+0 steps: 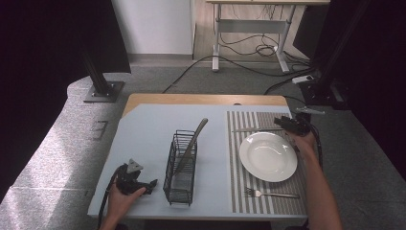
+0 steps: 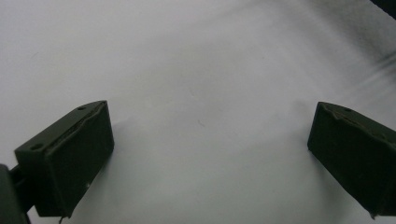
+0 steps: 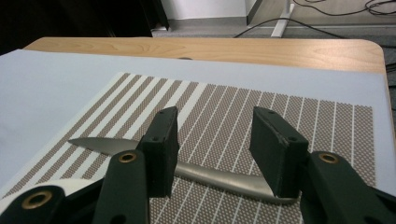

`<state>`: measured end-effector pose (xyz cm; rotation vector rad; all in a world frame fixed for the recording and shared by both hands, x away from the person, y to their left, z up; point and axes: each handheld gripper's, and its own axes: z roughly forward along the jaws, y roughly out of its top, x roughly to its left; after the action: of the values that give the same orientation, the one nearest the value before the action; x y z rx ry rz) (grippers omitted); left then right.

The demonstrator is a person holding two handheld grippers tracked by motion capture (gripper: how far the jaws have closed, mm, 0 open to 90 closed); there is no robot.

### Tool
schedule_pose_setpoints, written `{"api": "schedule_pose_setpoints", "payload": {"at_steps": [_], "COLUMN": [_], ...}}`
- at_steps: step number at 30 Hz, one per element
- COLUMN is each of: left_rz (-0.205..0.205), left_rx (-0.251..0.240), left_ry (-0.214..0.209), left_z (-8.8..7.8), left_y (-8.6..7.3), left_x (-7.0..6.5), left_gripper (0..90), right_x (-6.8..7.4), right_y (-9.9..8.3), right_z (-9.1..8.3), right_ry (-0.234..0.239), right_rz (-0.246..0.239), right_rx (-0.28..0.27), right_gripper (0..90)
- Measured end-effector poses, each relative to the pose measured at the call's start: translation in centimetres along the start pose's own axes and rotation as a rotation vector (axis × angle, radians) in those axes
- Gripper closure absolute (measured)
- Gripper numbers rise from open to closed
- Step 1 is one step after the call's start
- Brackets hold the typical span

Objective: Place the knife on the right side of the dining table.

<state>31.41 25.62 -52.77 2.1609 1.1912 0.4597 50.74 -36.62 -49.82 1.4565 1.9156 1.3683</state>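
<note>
— Where's the knife (image 3: 187, 170)?
— Flat on the striped mat (image 3: 261, 112), beyond the plate (image 1: 268, 156). The right gripper (image 3: 212, 154) straddles its handle, jaws apart, gripping nothing.
— Handling?
— Probably stiff, thin, slippery; pinch mid-handle.
— The left gripper (image 2: 210, 149)?
— Wide open over bare surface (image 2: 196, 70).

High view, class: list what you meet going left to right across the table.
Left gripper → wire basket → plate → right gripper.

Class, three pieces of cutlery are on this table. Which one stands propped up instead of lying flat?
The utensil leaning in the black wire caddy, its handle slanting out above the rim. The knife and the fork lie flat on the striped placemat.
</note>
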Motion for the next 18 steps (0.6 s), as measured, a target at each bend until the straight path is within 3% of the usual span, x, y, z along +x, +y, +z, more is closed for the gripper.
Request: {"api": "schedule_pose_setpoints", "payload": {"at_steps": [9,18], "left_rz": [-0.001,-0.001], "left_rx": [0.0,0.0], "left_ry": [-0.001,-0.001], "left_z": [0.01,0.01], "left_y": [0.01,0.01], "left_x": [0.01,0.01], "left_gripper": [0.0,0.0], "right_x": [0.41,0.36], "right_y": [-0.32,-0.8], "right_z": [-0.45,-0.44], "right_ry": [-0.011,-0.027], "right_rz": [-0.024,-0.017], "right_rx": [0.007,0.026], "right_gripper": [51.6,51.1]}}
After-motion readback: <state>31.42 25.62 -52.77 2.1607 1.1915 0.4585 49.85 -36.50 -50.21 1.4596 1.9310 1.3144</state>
